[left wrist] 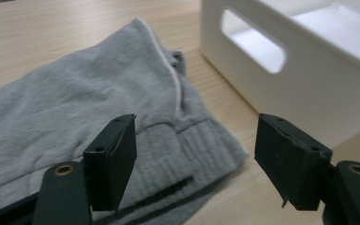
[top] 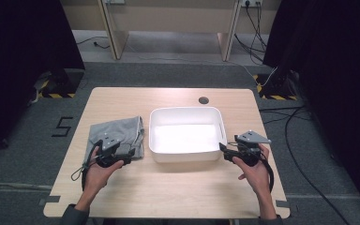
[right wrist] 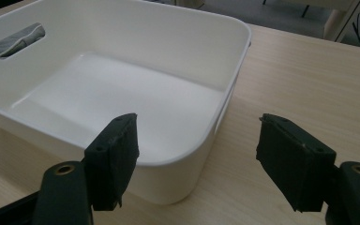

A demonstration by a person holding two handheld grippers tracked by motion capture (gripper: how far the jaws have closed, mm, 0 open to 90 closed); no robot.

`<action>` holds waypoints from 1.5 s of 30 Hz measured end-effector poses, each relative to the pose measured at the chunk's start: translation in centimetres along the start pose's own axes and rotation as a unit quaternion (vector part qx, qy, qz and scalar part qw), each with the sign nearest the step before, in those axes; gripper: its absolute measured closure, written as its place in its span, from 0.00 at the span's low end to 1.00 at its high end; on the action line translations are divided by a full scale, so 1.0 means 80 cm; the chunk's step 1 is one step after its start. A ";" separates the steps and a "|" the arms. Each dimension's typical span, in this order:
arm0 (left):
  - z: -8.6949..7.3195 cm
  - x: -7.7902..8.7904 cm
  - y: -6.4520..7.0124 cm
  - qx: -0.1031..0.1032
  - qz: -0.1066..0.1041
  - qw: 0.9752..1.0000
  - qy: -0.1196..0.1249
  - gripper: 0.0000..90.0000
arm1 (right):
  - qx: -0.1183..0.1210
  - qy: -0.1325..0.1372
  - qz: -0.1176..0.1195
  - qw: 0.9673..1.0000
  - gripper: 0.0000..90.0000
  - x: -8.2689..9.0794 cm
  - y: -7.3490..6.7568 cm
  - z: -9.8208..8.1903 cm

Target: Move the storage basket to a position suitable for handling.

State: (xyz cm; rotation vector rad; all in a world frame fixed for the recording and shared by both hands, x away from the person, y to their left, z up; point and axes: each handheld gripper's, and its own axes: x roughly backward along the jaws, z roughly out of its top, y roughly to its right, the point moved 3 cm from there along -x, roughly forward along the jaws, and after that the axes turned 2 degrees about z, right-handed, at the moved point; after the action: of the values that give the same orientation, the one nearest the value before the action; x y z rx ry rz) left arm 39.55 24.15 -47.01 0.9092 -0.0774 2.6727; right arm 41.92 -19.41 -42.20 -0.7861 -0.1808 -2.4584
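Two tongs hang over the wooden surface (top: pixel 168 187), both spread wide and empty. A folded grey garment (left wrist: pixel 89 98) lies directly ahead of and under the left tongs (left wrist: pixel 194 159), its ribbed hem nearest them, its long axis running away from the person. A white plastic bin (top: pixel 186 133) sits just right of it, with the right tongs (right wrist: pixel 197 159) at its near right corner, so the left hand seems better placed to pick up the cloth

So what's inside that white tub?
Nothing: the white tub has a bare floor. Through its handle slot, the grey cloth lying outside shows. The near wall hides a strip of floor.
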 end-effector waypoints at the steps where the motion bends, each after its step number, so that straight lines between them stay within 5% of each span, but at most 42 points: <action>1: 0.000 0.000 0.000 0.000 0.000 1.000 0.000 0.34 | 0.000 0.000 0.000 1.000 0.33 0.000 0.000 0.000; 11: -0.005 -0.016 -0.047 0.014 0.048 0.999 -0.012 0.35 | -0.013 0.010 -0.024 1.000 0.31 0.033 0.011 -0.020; 18: -0.013 -0.027 -0.064 0.022 0.063 0.997 -0.028 0.34 | -0.044 0.004 -0.067 0.997 0.29 0.055 0.049 -0.063; 28: -0.025 -0.030 -0.056 0.011 0.071 0.996 -0.054 0.36 | -0.044 -0.062 -0.052 0.996 0.29 0.025 0.040 -0.127; 35: -0.036 -0.019 -0.052 0.001 0.066 0.996 -0.058 0.41 | -0.036 -0.068 -0.049 0.996 0.29 0.021 0.032 -0.133; 42: -0.050 -0.007 -0.040 -0.054 0.076 0.993 -0.066 0.41 | -0.037 -0.077 -0.046 0.995 0.29 0.019 0.030 -0.137; 45: -0.044 -0.003 -0.043 -0.033 0.063 0.995 -0.064 0.40 | -0.032 -0.078 -0.046 0.995 0.29 0.019 0.029 -0.137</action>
State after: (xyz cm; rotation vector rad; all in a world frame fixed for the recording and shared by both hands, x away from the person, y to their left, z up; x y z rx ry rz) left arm 38.75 27.84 -50.11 1.0857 -0.2589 2.7045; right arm 36.70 -25.16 -50.40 -1.0205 -0.1998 -2.4996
